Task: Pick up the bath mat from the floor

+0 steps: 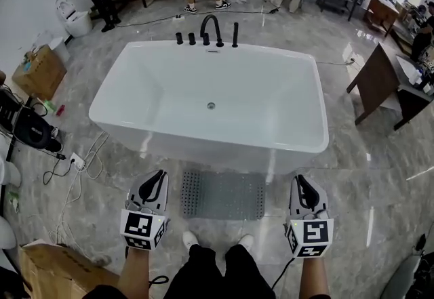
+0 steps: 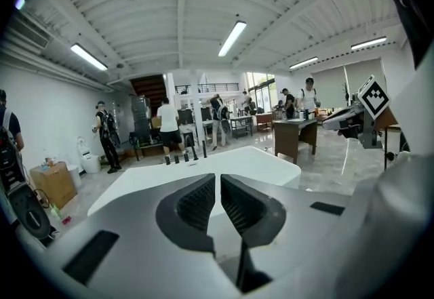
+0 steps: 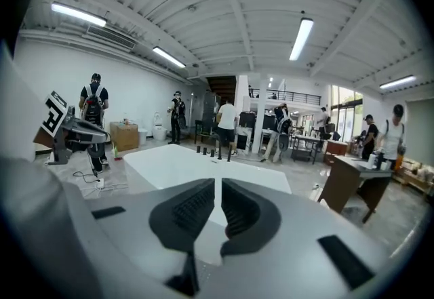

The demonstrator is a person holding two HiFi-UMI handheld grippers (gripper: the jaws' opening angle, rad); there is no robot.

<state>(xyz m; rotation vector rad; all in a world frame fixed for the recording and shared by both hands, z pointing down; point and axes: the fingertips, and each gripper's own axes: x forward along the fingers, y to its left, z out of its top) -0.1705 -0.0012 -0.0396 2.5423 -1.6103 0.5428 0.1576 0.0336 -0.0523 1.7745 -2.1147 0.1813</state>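
- We see the grey studded bath mat point(image 1: 223, 194) flat on the floor point(image 1: 352, 182), at 6 o'clock of the white bathtub point(image 1: 156, 97).
- We hold the left gripper point(image 1: 159, 177) at its 9 o'clock and the right gripper point(image 1: 299, 181) at 3 o'clock, both jaws closed and empty.

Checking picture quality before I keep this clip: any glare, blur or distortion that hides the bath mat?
Head view: fisheye bending at the edges, light streaks on the glossy floor, bath mat sharp and glare-free. Left and right gripper views: black corners, strong bending, near jaws slightly soft; mat not in frame.
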